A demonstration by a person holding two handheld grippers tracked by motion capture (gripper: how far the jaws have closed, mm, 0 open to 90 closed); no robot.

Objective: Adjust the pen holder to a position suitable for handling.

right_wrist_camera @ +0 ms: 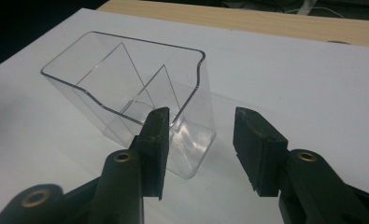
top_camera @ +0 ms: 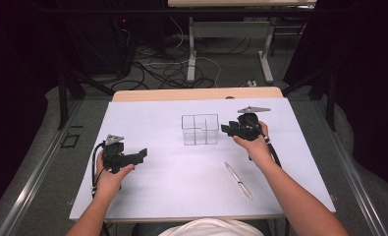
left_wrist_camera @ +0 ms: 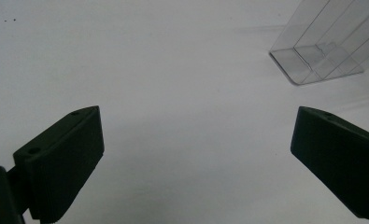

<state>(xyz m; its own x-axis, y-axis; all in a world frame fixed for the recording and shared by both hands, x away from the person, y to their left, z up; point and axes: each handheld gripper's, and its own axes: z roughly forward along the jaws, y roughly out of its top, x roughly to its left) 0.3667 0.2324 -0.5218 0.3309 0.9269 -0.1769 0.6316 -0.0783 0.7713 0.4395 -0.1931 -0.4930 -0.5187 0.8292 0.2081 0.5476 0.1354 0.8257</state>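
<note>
Pen [top_camera: 238, 180] lies nearest the person, on the white surface [top_camera: 157, 187] below and a little inward of the right tongs [top_camera: 227, 129], untouched and well apart from both tools. Farther out, the left tongs [top_camera: 141, 154] hover low over bare surface, jaws spread wide with nothing between them; in the left gripper view the clear box [left_wrist_camera: 327, 44] sits ahead and off to one side, well clear of them. Beyond that, the right tongs [right_wrist_camera: 201, 140] are up against the clear box [top_camera: 200, 129], jaws partly open and empty; in the right gripper view one jaw stands in front of the box's near corner wall, whether touching it I cannot tell, while the other stands just outside. The box is upright, with dividers and nothing in its compartments.

The step in hand looks like taking hold of the box at its wall. The next move would call for easing one jaw over the rim, then closing gently, since thin clear plastic may slide or tip on the smooth sheet.
</note>
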